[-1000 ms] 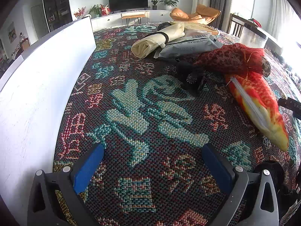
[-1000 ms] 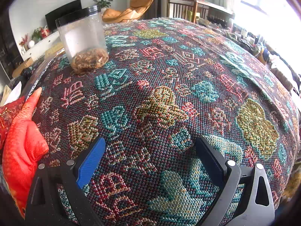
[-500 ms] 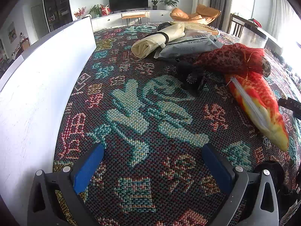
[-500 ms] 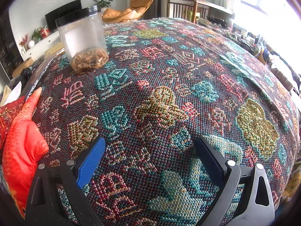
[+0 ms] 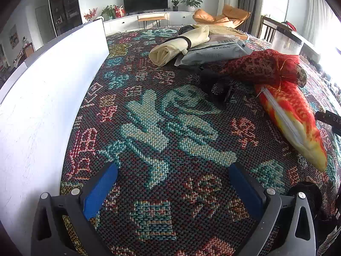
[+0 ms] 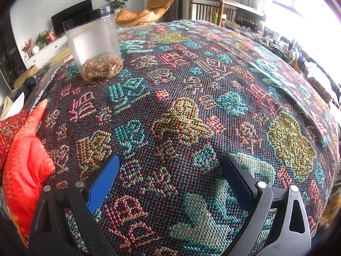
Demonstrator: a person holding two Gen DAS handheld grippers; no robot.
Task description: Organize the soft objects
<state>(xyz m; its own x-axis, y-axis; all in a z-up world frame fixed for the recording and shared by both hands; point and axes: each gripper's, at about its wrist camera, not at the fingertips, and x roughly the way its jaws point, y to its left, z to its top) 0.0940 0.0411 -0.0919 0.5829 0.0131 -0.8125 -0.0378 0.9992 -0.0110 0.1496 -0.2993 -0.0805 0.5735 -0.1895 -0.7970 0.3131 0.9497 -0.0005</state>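
On the patterned counter (image 5: 162, 128) in the left wrist view, the left tongs (image 5: 172, 183) gape empty, well short of the red-and-yellow fish pillow (image 5: 292, 117) and red pouch (image 5: 262, 66) at right, while the right wrist view shows the right tongs (image 6: 168, 177) likewise spread wide, fish pillow (image 6: 23, 164) at left, clear jar (image 6: 93, 44) beyond.

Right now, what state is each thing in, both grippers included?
Left gripper: open, empty, fingers over bare cloth.
Right gripper: open, empty.
Jar: upright, lid on, a little brown stuff at the bottom.
Fish pillow: lying flat, zipper shut.
Red pouch: lying down, tied with gold string.
Cream roll: rolled, held by a black band.
Grey mailer: lying flat, under the roll.
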